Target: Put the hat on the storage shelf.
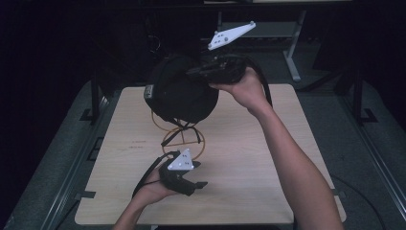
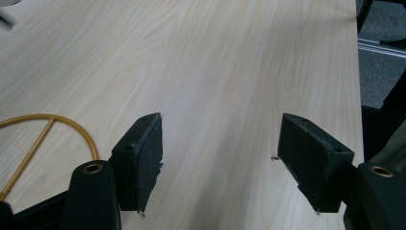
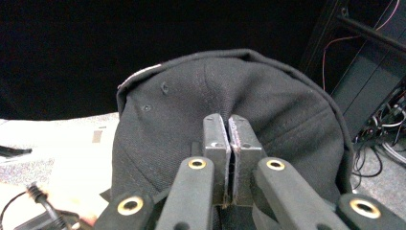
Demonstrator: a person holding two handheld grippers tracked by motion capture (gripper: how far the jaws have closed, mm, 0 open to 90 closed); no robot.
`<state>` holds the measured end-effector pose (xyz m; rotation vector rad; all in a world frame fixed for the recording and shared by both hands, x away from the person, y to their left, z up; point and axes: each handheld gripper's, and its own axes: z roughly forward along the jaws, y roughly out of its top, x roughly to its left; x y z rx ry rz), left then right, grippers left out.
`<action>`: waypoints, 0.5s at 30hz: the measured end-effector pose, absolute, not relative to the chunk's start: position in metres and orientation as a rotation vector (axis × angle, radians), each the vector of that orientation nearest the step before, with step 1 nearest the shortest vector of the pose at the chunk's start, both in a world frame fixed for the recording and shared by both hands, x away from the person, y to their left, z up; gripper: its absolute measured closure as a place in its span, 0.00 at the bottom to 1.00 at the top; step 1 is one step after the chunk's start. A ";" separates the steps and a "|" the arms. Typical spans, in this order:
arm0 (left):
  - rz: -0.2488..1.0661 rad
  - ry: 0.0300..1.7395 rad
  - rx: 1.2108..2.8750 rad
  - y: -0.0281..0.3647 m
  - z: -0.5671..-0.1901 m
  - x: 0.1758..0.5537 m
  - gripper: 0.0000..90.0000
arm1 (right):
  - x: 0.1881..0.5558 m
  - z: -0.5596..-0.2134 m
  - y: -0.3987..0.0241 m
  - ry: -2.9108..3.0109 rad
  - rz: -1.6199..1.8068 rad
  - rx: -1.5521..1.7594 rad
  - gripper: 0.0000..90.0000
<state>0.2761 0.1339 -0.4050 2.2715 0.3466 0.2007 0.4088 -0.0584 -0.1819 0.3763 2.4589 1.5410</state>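
High view shows my right hand-held gripper (image 1: 203, 72) clamped on the black cap (image 1: 179, 91) above the bench's (image 1: 249, 158) far side; it's light, floppy cloth, best pinched at a fold, while my left hand-held gripper (image 1: 203, 173) stands apart.

A pale wooden table (image 1: 249, 158) stands on grey floor (image 1: 344, 124) in a dark room.
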 end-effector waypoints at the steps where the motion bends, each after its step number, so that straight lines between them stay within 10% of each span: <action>1: 0.201 0.346 2.272 0.134 -0.405 0.276 0.36 | 0.411 -0.182 -0.055 2.461 1.540 0.384 0.97; 15: 0.195 0.332 2.285 0.129 -0.408 0.274 0.36 | 0.436 -0.190 -0.018 2.475 1.541 0.510 0.97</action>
